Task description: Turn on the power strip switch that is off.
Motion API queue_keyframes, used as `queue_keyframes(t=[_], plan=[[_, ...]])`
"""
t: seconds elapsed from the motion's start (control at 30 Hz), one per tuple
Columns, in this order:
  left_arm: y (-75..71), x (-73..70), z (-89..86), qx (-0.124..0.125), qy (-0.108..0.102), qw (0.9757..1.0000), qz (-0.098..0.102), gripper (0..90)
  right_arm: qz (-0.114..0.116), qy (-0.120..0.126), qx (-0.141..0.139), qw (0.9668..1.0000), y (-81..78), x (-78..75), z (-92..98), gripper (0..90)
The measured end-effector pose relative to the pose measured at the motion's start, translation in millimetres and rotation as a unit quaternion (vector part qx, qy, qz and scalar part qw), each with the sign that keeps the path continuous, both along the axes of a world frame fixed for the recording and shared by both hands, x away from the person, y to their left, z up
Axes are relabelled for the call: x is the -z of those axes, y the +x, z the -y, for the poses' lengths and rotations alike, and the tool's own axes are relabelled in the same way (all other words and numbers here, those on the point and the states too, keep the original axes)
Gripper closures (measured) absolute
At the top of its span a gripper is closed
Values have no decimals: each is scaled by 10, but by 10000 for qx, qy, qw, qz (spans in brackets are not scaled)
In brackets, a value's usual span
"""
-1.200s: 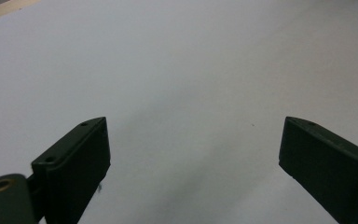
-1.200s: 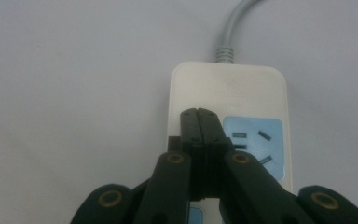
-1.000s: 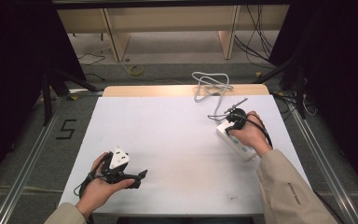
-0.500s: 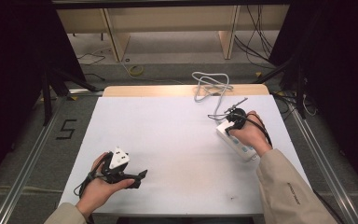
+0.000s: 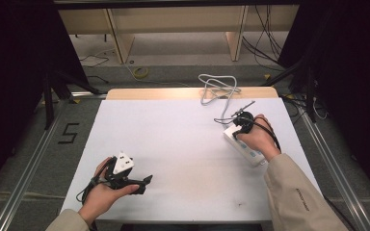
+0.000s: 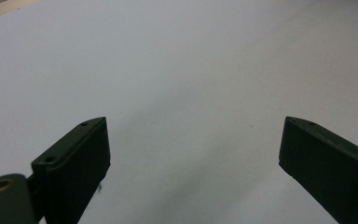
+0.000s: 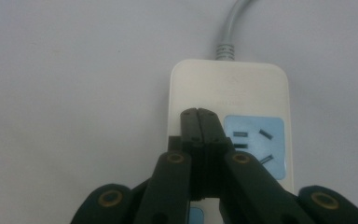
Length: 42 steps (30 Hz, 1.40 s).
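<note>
A white power strip (image 5: 254, 156) with blue socket faces lies at the right of the white table (image 5: 183, 139), partly under the person's right hand. Its grey cable (image 5: 217, 89) loops off the far edge. My right gripper (image 5: 239, 126) rests over the strip's far end. In the right gripper view its jaws are pressed together, nothing between them, the tips (image 7: 199, 114) above the strip (image 7: 242, 88) beside a blue socket, the cable (image 7: 230, 23) running away ahead. My left gripper (image 5: 143, 183) sits low at the near left, open (image 6: 193, 140) over bare table.
A wooden strip (image 5: 173, 93) edges the table's far side. Beyond it stand wooden shelf legs (image 5: 115, 36) with loose cables (image 5: 265, 45) on the floor. Metal rails (image 5: 33, 159) run along both sides, and a "5" mark (image 5: 68, 133) is on the floor at the left.
</note>
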<state>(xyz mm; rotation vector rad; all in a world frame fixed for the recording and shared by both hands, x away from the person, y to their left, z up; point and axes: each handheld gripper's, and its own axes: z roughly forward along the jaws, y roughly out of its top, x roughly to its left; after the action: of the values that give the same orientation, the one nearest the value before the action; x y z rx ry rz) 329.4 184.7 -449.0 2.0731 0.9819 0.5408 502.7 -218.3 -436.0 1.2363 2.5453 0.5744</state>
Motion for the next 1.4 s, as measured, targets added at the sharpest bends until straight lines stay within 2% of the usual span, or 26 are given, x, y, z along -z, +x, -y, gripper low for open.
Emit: queue_keyframes(t=[0.17, 0.27, 0.7, 1.4], plan=[[-3, -1, 4, 4, 6, 10000, -1, 84, -3, -22, 14, 10000, 3, 2, -6, 900], [0, 1, 3, 3, 2, 10000, -13, 84, -76, 60, -21, 10000, 1, 6, -15, 900], [2, 3, 3, -2, -7, 10000, -19, 84, 1, 21, -31, 10000, -19, 10, -22, 900], [3, 6, 3, -5, 7, 10000, -25, 84, 125, 163, 68, 9998, -44, 15, -8, 900]])
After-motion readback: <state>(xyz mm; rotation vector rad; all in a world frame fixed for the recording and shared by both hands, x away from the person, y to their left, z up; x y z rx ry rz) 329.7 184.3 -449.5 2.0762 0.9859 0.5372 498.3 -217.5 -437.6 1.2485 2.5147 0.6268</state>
